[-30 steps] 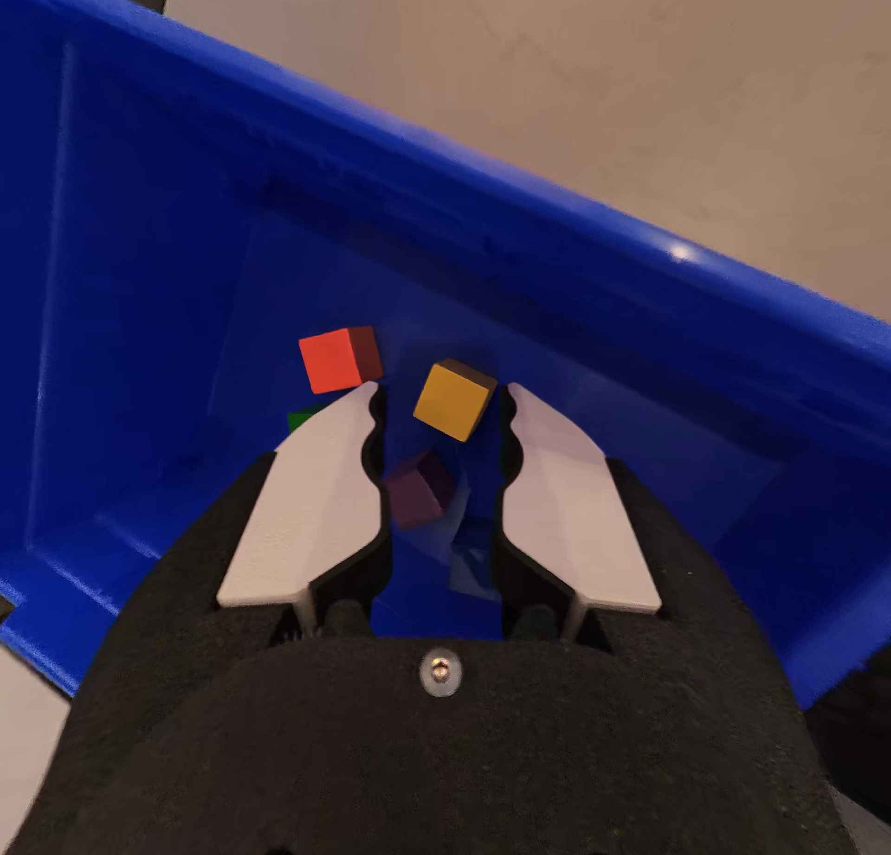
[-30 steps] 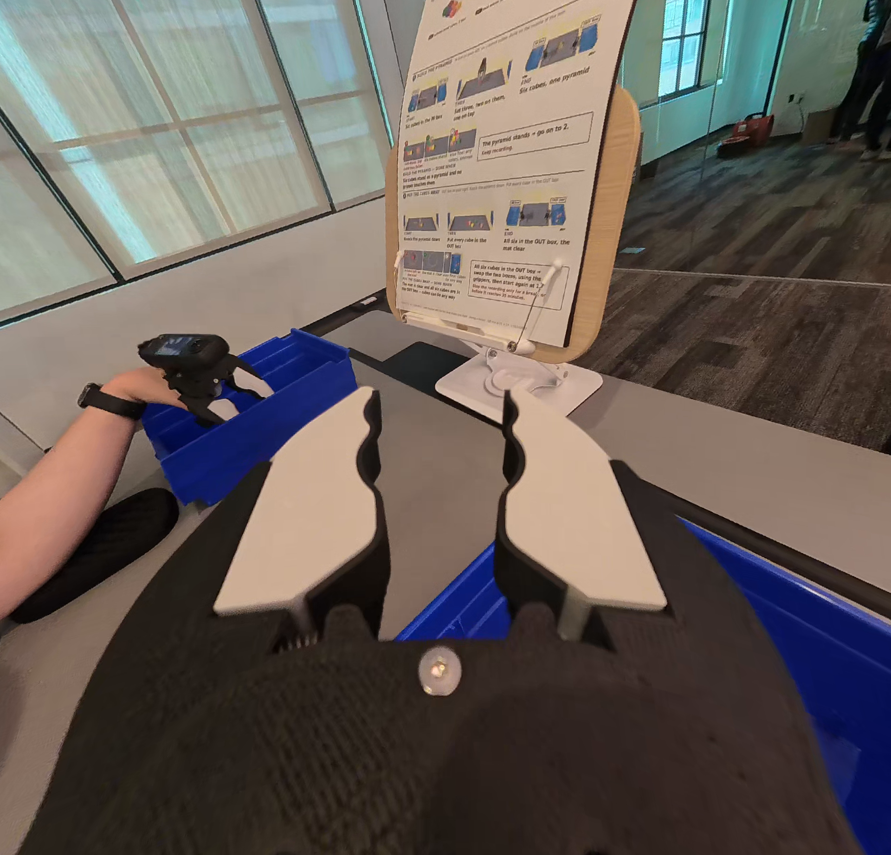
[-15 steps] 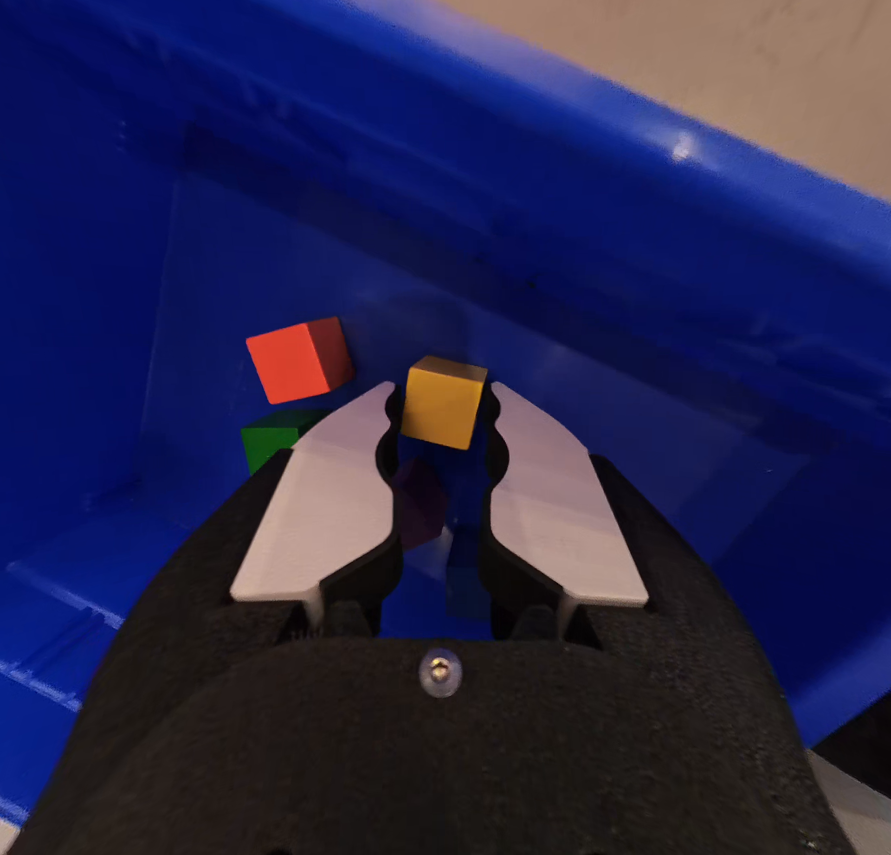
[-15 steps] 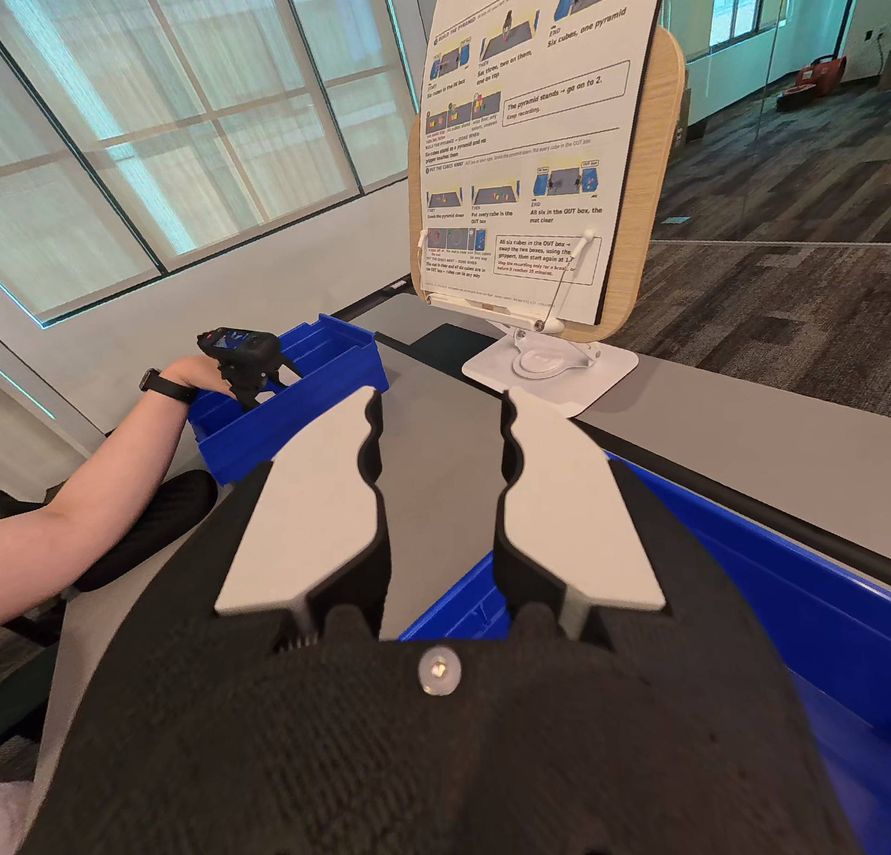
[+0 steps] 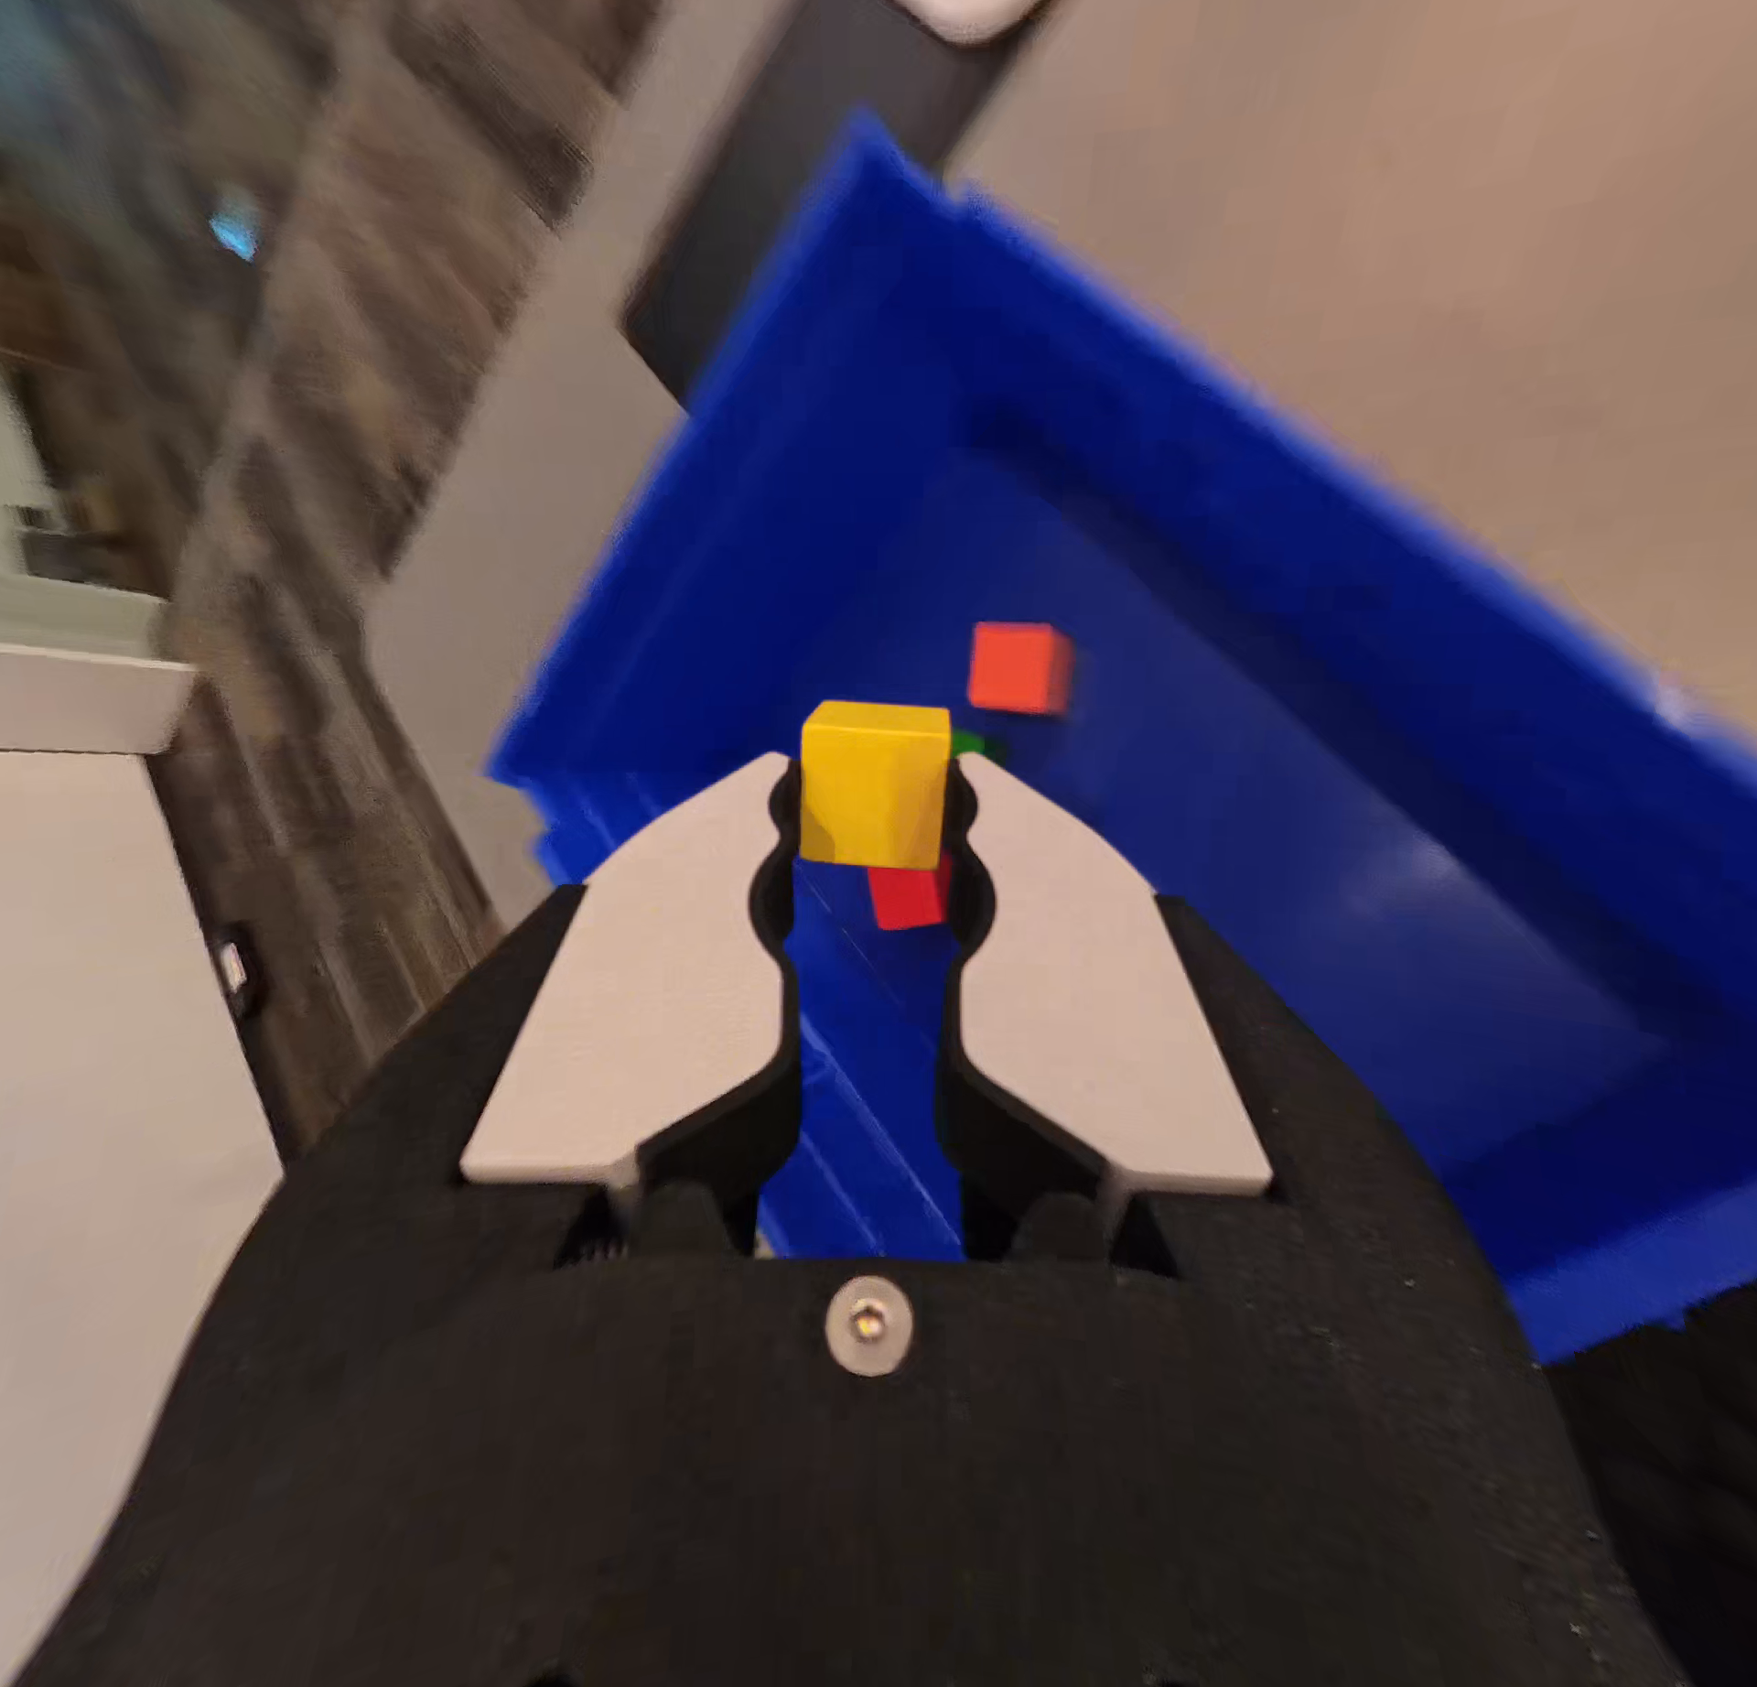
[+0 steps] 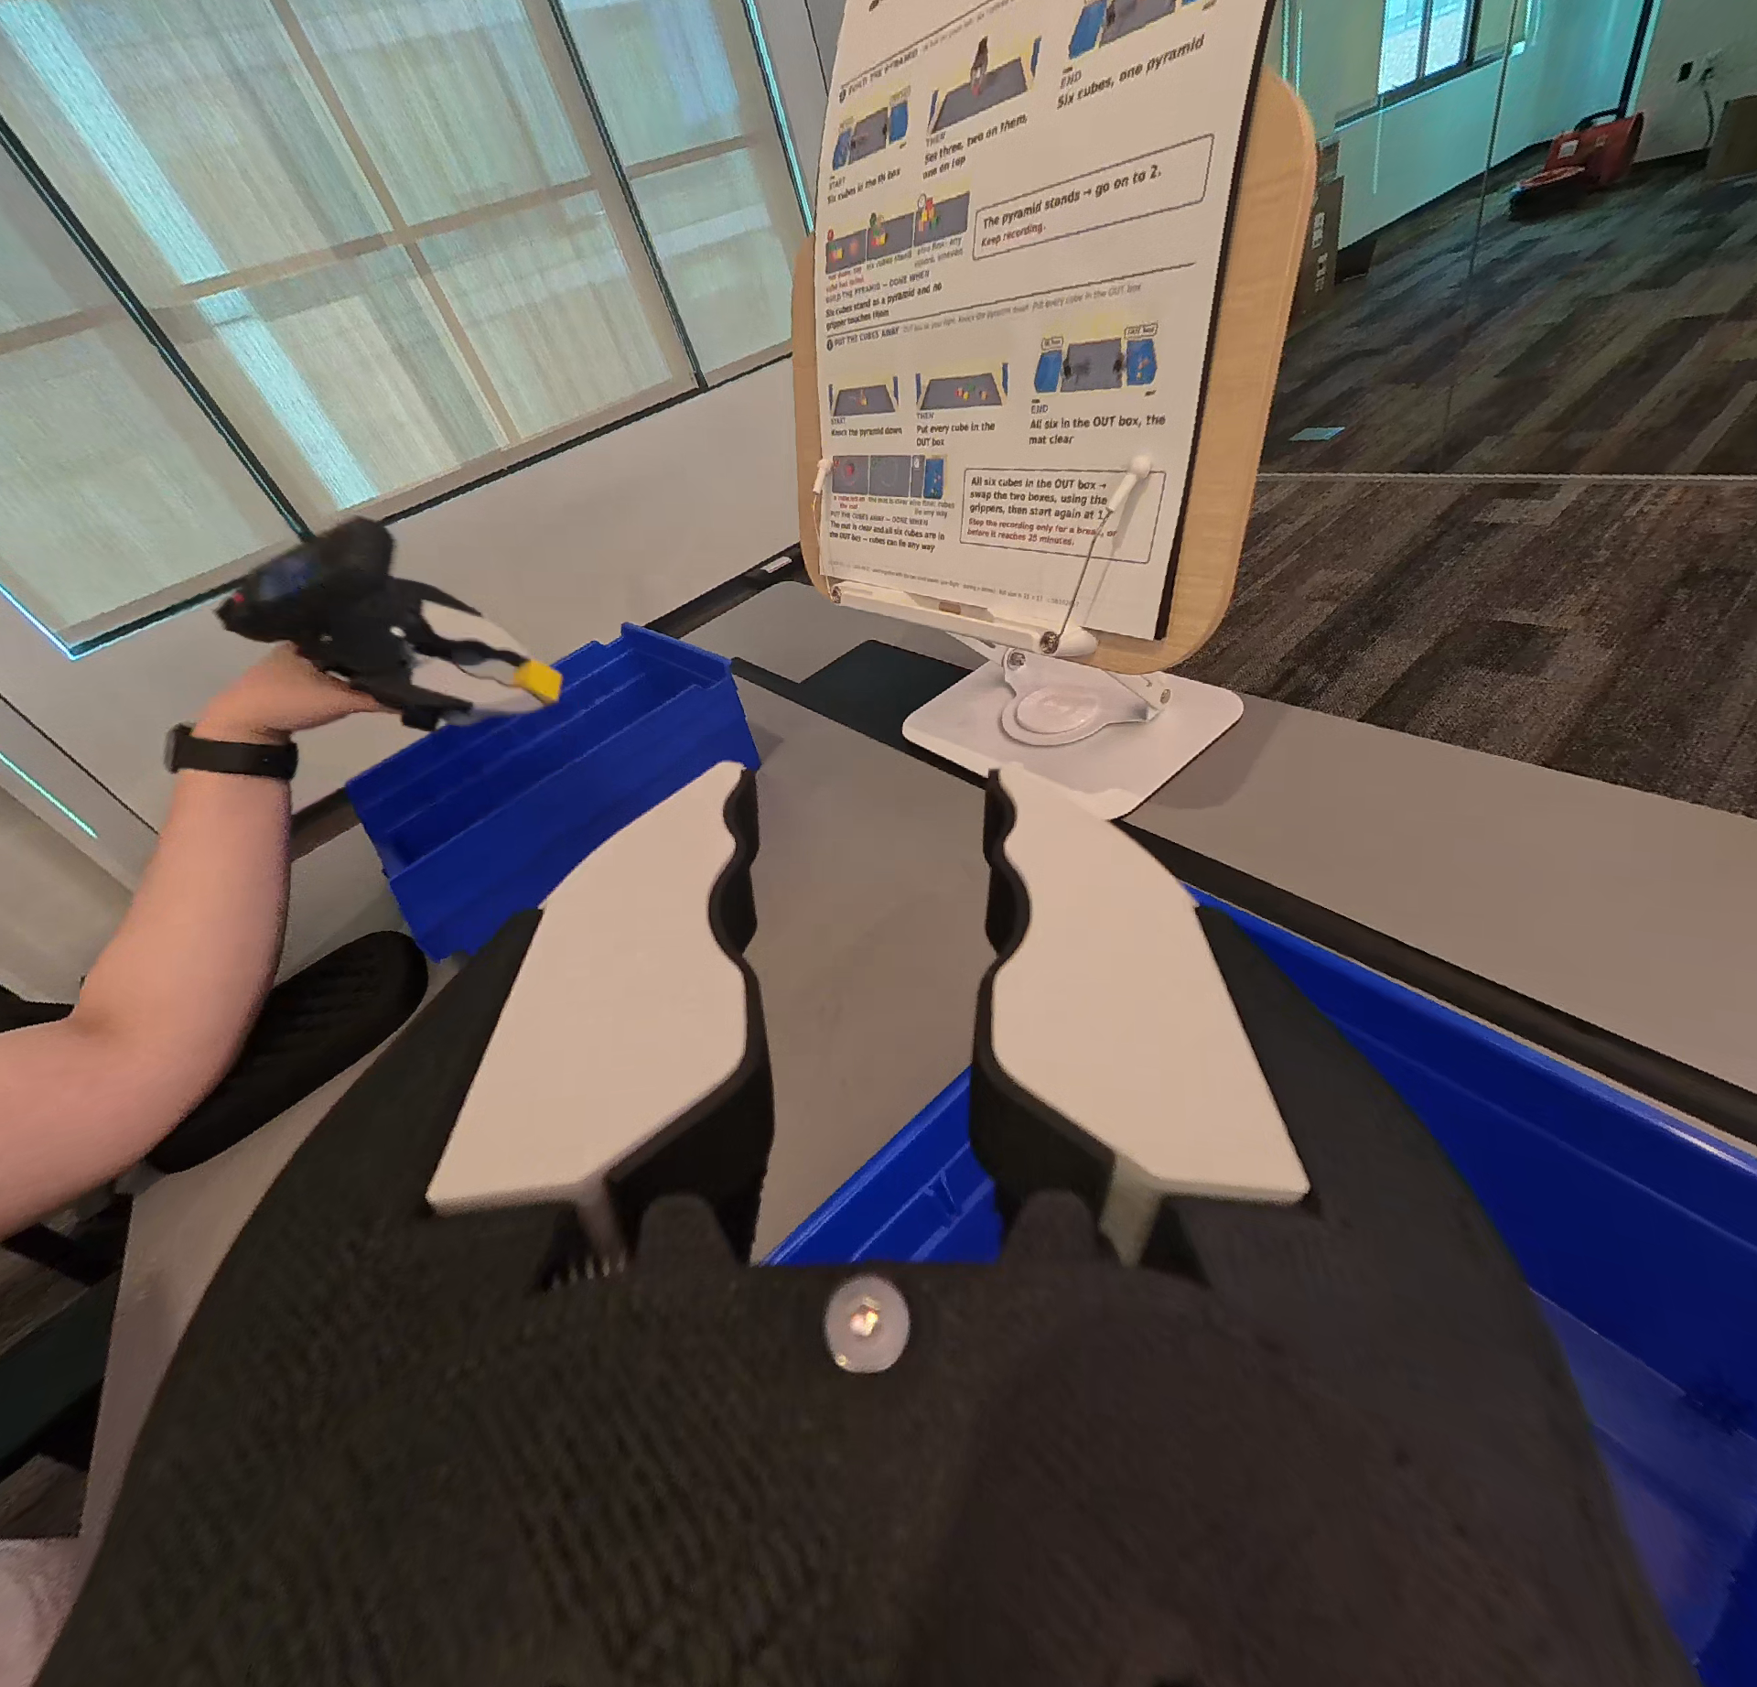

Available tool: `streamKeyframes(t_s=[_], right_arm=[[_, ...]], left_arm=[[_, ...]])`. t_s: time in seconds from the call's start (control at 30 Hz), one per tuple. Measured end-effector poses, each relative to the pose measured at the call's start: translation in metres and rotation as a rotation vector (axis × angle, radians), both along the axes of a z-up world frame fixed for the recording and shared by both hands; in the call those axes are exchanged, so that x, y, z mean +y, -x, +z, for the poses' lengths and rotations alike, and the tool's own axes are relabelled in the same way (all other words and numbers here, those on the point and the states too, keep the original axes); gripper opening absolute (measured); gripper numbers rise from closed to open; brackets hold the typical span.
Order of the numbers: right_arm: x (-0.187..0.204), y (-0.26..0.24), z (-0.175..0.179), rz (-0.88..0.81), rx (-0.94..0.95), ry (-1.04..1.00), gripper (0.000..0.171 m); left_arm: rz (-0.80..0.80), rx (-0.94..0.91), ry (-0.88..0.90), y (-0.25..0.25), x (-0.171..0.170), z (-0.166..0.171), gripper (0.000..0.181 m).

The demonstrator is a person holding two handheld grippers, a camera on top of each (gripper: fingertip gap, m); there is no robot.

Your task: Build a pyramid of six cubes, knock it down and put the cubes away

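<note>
Left hand-held gripper [image 5: 875, 766] clamps the yellow cube [image 5: 873, 784] at its fingertips, raised above the blue bin [image 5: 1236, 519] holding other cubes, probably for carrying to the table; right hand-held gripper [image 6: 870, 785] idles, jaws apart, empty.

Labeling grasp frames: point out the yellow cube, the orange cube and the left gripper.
yellow cube [image 5: 873, 790], left wrist view, front face.
orange cube [image 5: 1015, 667], left wrist view, top face, in the bin.
left gripper [image 5: 873, 766], left wrist view, between fingertips.
</note>
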State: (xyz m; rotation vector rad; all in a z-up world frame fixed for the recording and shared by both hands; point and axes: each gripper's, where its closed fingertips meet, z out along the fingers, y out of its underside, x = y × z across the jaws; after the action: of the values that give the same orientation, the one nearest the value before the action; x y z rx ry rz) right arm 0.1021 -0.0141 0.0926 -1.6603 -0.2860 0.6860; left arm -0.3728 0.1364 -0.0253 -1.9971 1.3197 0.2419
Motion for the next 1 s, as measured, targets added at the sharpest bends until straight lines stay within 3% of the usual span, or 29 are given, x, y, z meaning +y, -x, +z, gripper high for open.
streamKeyframes(t_s=[0.1, 0.2, 0.3, 0.43, 0.57, 1.0], right_arm=[[-0.004, -0.004, 0.004, -0.013, 0.001, -0.009, 0.046], [-0.005, -0.008, 0.006, -0.021, 0.019, -0.005, 0.045], [-0.006, -0.008, 0.004, -0.017, 0.034, 0.015, 0.044], [-0.007, -0.006, 0.004, -0.008, 0.026, 0.019, 0.044], [-0.011, -0.006, 0.007, 0.003, 0.021, 0.015, 0.043], [-0.007, -0.009, -0.006, 0.024, 0.044, 0.078, 0.043]], left_arm=[[-0.108, -0.226, -0.080, -0.045, -0.029, 0.056, 0.029], [-0.386, -0.396, 0.008, -0.134, -0.091, 0.079, 0.028], [-0.588, -0.423, 0.127, -0.227, -0.147, 0.055, 0.028], [-0.689, -0.273, 0.360, -0.302, -0.196, -0.033, 0.028], [-0.714, -0.155, 0.338, -0.323, -0.200, -0.080, 0.028], [-0.774, 0.073, 0.344, -0.324, -0.204, -0.120, 0.028]])
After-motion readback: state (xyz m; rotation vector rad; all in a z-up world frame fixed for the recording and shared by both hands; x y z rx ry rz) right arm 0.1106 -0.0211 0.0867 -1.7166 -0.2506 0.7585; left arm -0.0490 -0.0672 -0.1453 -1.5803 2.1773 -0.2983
